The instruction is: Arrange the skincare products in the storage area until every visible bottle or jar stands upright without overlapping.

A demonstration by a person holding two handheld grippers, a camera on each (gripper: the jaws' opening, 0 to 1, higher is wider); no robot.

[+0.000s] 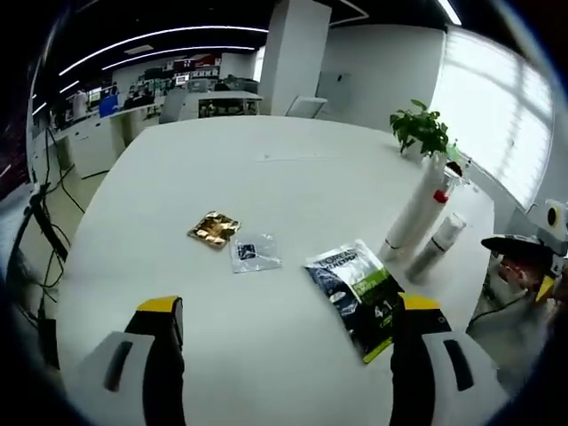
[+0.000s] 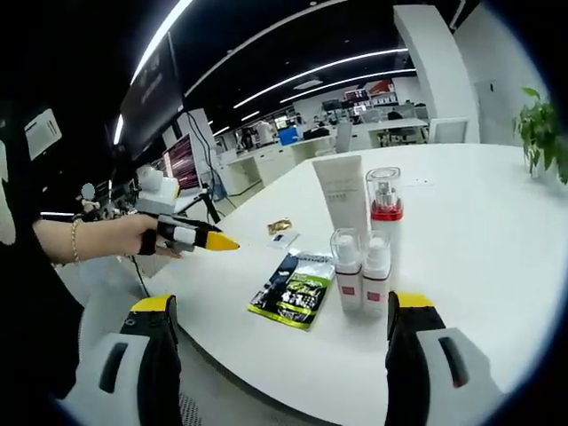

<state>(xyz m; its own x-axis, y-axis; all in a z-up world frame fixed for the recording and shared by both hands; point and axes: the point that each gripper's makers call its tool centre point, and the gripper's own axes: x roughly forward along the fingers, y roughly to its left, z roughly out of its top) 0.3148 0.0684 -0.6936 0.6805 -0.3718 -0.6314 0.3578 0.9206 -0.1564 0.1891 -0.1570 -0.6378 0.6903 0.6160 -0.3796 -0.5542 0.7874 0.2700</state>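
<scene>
Left gripper (image 1: 284, 355): its yellow-tipped grey fingers stand wide apart with nothing between them, hovering above the white bench (image 1: 266, 177). In the right gripper view it shows held in a person's hand (image 2: 146, 235) off the bench's left edge.
Gold foil sachet (image 1: 214, 229): lies flat, mid-bench, furthest left of the loose packets.
Clear plastic sachet (image 1: 254, 252): flat, just beside the gold one; contents too small to tell.
Black and green flat pouch (image 1: 359, 297): lies flat near the bench's front edge, close to the bottles but apart from them.
Tall white squeeze tube (image 2: 341, 197): upright on its cap, at the back left of the group.
Clear-capped bottle with red collar (image 2: 384, 213): upright, just beside the tube.
Two small white pump bottles with clear caps (image 2: 361, 268): upright side by side in front, touching or nearly so; fill level cannot be told through the white walls.
Right gripper (image 2: 284, 346): fingers spread wide, empty, pointed at the bottle group from the near edge.
Step in hand, as judged: bottles appear already upright, so any approach should be slow and from above, to avoid toppling the tight cluster.
Green potted plant (image 1: 422, 129): far edge, clear of the work.
</scene>
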